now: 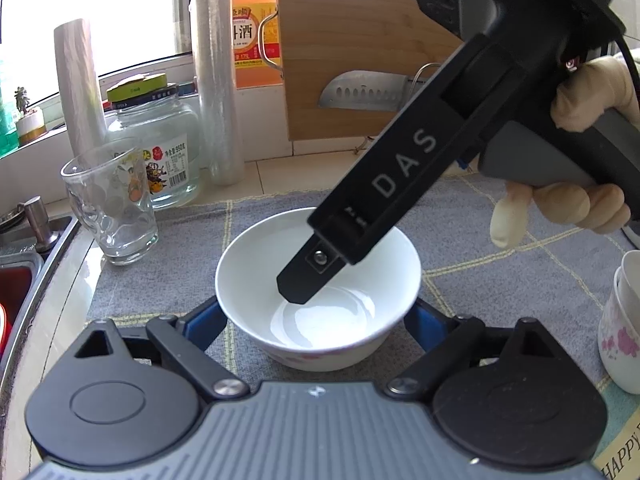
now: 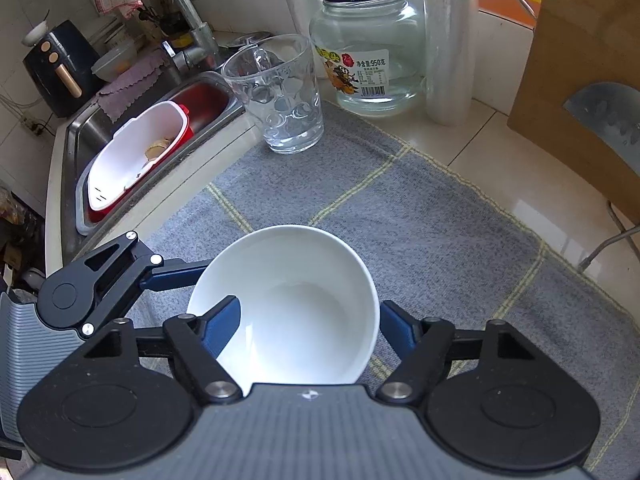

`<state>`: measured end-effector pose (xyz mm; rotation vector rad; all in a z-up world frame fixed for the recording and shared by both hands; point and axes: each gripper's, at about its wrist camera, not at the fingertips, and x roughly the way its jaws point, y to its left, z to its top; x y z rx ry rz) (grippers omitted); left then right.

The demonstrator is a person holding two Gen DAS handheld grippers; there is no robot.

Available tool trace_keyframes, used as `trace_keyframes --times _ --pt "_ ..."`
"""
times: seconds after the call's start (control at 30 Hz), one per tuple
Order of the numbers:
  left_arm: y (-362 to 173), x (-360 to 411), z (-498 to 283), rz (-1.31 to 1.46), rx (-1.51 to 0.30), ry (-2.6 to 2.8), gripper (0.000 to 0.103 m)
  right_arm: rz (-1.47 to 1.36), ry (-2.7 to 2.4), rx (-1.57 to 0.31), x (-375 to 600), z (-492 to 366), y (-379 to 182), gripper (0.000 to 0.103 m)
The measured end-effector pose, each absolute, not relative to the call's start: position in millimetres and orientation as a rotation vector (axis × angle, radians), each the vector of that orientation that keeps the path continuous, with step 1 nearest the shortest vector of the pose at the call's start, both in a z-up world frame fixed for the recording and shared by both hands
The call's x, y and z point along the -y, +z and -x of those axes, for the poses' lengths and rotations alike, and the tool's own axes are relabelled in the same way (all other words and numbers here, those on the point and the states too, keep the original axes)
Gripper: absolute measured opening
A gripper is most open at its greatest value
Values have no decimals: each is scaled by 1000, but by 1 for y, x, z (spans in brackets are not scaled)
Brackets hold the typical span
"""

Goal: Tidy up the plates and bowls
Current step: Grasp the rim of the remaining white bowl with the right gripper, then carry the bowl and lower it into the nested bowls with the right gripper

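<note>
A white bowl [image 1: 256,264] [image 2: 304,272] stands upright on the grey checked cloth [image 1: 480,220]. My left gripper [image 1: 316,316] straddles it, a blue pad close against each outer side. The bowl's rim hides whether those pads press. My right gripper [image 2: 310,312], held by a gloved hand [image 1: 588,92], comes down steeply from the upper right. One of its fingers [image 1: 298,284] reaches inside the bowl, and the other finger [image 2: 396,328] lies against the outer right wall. Only hollow bowl lies between the inner finger and that wall, so nothing is clamped.
A clear glass [image 1: 112,208] and a big jar [image 1: 160,148] stand behind the bowl on the left, with film rolls [image 1: 216,80] nearby. A flowered cup [image 1: 624,320] stands at the right. A cutting board [image 1: 360,40] with a cleaver leans at the back. The sink [image 2: 80,132] holds a red-and-white tub.
</note>
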<state>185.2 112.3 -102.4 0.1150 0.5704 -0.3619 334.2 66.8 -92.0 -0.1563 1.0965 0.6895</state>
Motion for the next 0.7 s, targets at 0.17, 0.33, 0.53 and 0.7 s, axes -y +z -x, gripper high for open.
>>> trace_keyframes --times 0.17,0.33,0.53,0.7 --pt "-102 -114 -186 -107 -580 -367 94 138 691 -1104 -66 -335 -93 78" --pt "-102 -113 -188 -111 -586 -367 94 150 694 -1099 -67 -332 -92 76" --pt "-98 -111 -183 -135 -584 -367 94 150 694 -1092 -66 -327 -88 76" --pt "-86 -109 -175 -149 -598 -374 94 158 703 -1076 -64 -315 -77 76"
